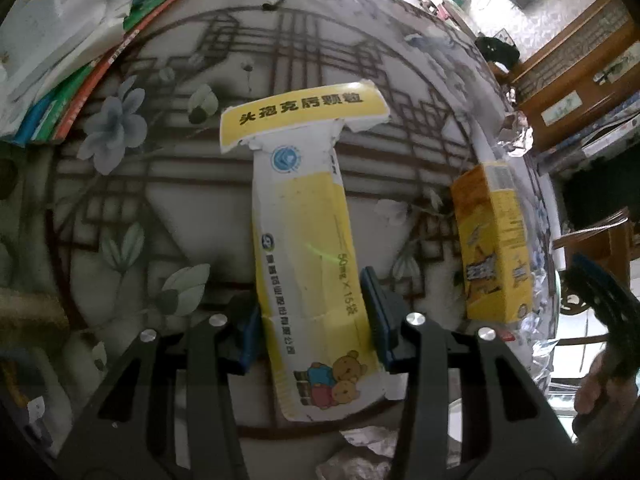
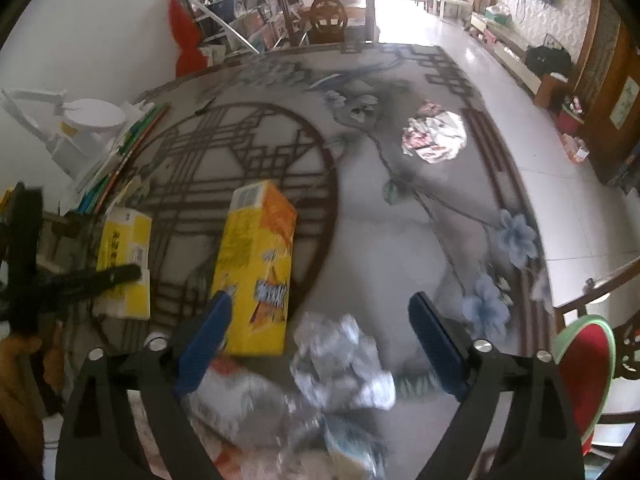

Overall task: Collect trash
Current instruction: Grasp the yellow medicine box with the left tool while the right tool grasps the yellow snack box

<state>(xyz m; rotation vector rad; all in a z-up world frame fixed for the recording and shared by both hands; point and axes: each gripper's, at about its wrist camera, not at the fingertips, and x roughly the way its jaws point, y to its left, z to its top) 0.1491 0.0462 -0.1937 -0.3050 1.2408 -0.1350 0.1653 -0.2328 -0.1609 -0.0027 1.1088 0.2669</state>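
A flattened yellow-and-white medicine box with cartoon bears lies lengthwise on the patterned table. My left gripper is shut on it, blue pads pressing both long edges. The same box shows in the right wrist view under a black finger of the left gripper. An orange-yellow carton stands just right of it. My right gripper is open over a crumpled silvery-white wad, pads apart from it. The carton touches its left finger's side. Another crumpled colourful wad lies farther back.
Blurred crumpled plastic and wrappers lie below the right gripper. Stacked books and white foam pieces fill the table's left side. A wooden chair stands at the far end, and a red-cushioned chair at the right edge.
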